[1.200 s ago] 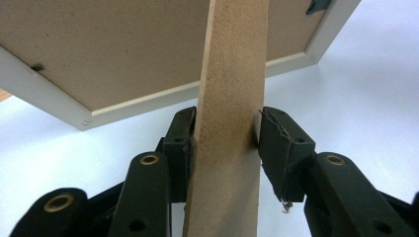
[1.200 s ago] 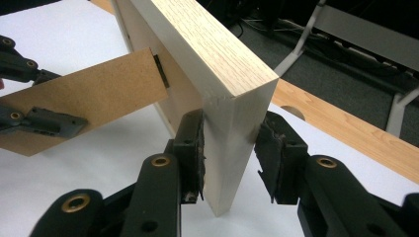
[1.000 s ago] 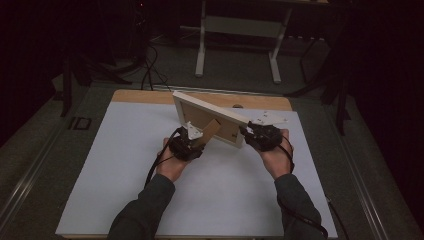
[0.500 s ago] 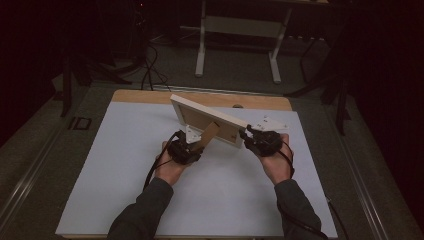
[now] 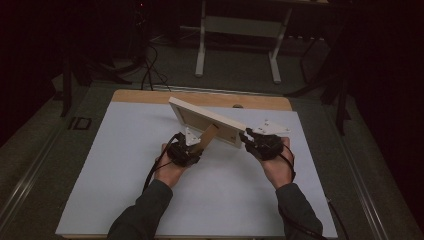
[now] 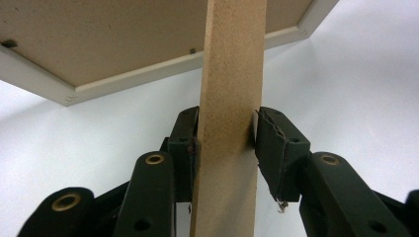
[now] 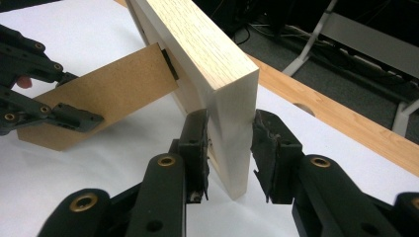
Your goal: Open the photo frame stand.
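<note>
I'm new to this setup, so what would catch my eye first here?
A pale wooden picture frame is held tilted above the white table sheet, mid-table. The left gripper clamps the brown fibreboard stand strut hinged to its back, while the right gripper has its jaws around the frame's corner edge.

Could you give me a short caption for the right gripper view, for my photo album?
A claw grips the edge of a pale wooden picture frame while another claw holds its brown stand.
</note>
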`<state>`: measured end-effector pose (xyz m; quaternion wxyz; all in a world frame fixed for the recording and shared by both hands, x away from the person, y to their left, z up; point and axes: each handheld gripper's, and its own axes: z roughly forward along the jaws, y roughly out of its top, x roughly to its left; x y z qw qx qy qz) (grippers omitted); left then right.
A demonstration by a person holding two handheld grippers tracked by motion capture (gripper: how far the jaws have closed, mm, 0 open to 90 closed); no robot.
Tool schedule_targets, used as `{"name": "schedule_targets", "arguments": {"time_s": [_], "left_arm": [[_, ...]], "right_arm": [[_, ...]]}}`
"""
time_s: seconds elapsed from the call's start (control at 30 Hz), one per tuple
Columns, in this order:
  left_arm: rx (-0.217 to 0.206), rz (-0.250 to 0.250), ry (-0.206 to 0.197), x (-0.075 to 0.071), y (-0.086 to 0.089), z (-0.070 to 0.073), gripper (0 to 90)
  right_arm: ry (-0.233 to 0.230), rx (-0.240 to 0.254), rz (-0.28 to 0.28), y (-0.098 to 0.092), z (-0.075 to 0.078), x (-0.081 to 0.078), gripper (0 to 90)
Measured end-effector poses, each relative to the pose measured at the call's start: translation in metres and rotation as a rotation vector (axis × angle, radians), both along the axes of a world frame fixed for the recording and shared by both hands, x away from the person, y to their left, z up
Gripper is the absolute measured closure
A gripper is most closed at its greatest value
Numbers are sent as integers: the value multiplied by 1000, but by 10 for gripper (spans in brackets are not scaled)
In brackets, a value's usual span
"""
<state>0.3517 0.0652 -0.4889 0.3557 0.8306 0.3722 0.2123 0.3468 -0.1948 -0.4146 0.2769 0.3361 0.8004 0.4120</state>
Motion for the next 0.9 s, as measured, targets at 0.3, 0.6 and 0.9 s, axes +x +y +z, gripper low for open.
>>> {"name": "schedule_targets", "arguments": {"time_s": [0.3, 0.6, 0.9], "left_arm": [[-1, 7, -2, -4, 1, -5, 635], [-2, 13, -6, -6, 4, -5, 649], [-15, 6, -6, -7, 6, -6, 630]], "right_arm": [[5, -2, 16, 1, -2, -5, 666], [-2, -9, 26, 2, -4, -8, 662], [13, -17, 27, 1, -7, -7, 655]]}}
